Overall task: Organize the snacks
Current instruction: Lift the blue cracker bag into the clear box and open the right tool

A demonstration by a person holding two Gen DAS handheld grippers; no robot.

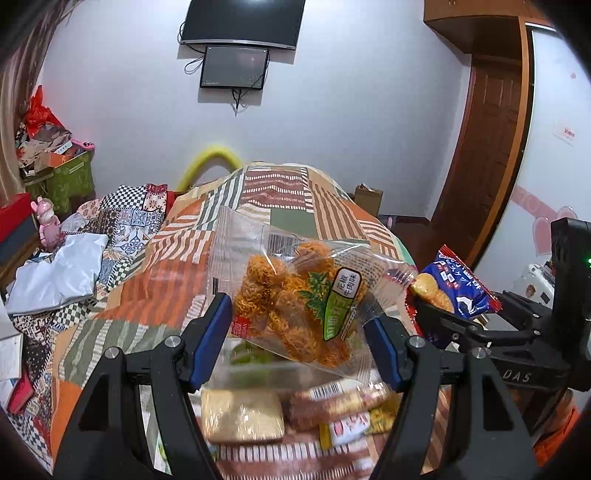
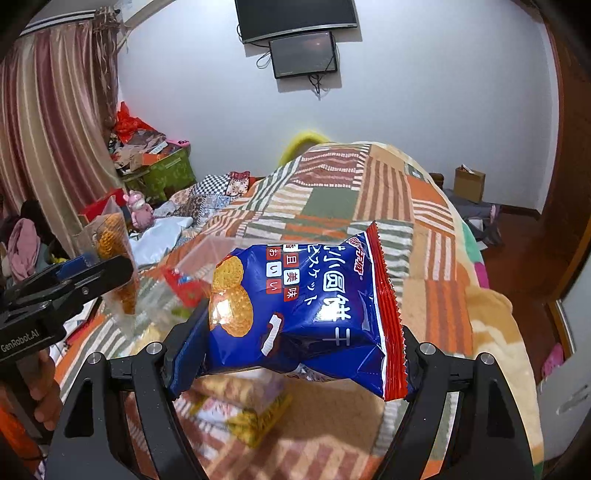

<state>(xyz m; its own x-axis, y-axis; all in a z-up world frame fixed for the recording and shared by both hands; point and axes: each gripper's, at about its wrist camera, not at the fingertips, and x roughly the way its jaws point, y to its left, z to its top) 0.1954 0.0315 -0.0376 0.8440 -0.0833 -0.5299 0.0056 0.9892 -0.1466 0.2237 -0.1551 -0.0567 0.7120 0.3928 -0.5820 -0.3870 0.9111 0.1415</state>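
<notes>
White wall [image 1: 351,110], mounted screens [image 1: 242,22], patchwork bed [image 2: 388,192], striped curtains [image 2: 48,129], wooden door [image 1: 487,147]

Clear crinkly plastic bag [image 1: 295,295] between left gripper [image 1: 301,332] pads: glossy, see-through. Blue foil-look packet [image 2: 306,310] in right gripper [image 2: 295,354]: shiny, creased, red serrated edge. Gripper frames matt black plastic, silver metal pins. Beneath both, patchwork blanket [image 2: 424,221]: soft cloth, matt. Packets [image 1: 258,410] below blurred, probably plastic film.

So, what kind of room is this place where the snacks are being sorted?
Most likely a bedroom in a home. A bed under a patchwork blanket fills the middle, striped curtains hang on the left, and a television is mounted on the white wall. A wooden door is at the right.
</notes>
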